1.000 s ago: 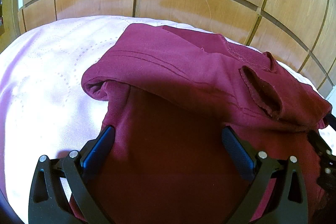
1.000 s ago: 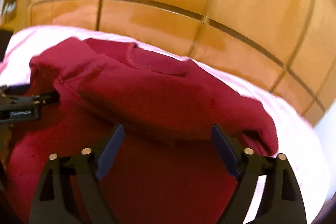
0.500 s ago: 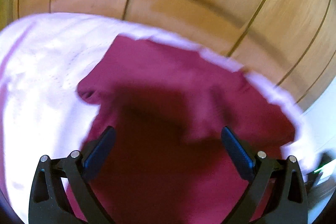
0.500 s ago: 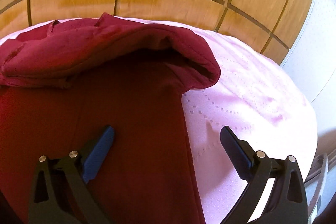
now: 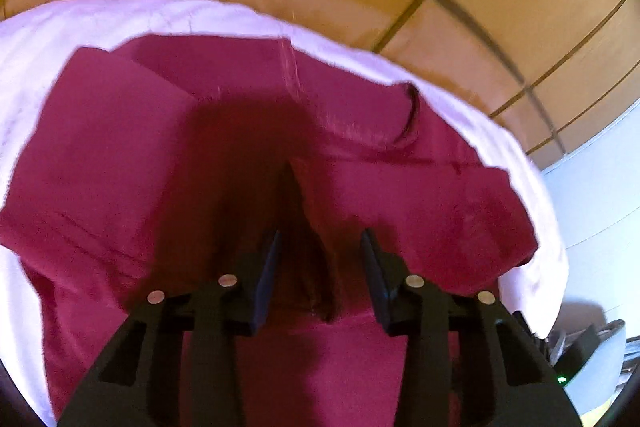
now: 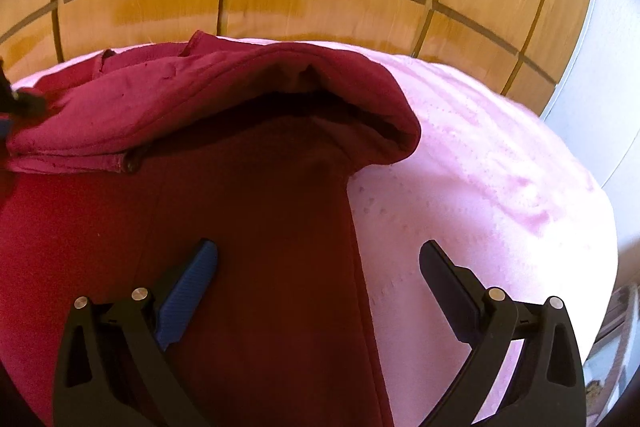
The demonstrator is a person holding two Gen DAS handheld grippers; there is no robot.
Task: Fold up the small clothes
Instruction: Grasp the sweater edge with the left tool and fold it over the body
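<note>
Wooden panels back a pink bed (image 6: 480, 163) where the maroon garment (image 6: 248, 211) lies partly folded. Wide a moment ago, the left gripper (image 5: 320, 247) has swung over and its fingers are closing around a raised pleat, starting another fold. The right gripper (image 6: 318, 259) hovers wide over the garment's edge.

We get two wrist fisheyes, both angled down, close over the maroon garment (image 5: 120, 155) on the pink bedspread (image 6: 480, 163). Wooden panel wall (image 6: 320, 3) fills each frame's top. Both share garment, bedspread, wall; left gripper (image 6: 12, 103) shows at right view's left edge.
</note>
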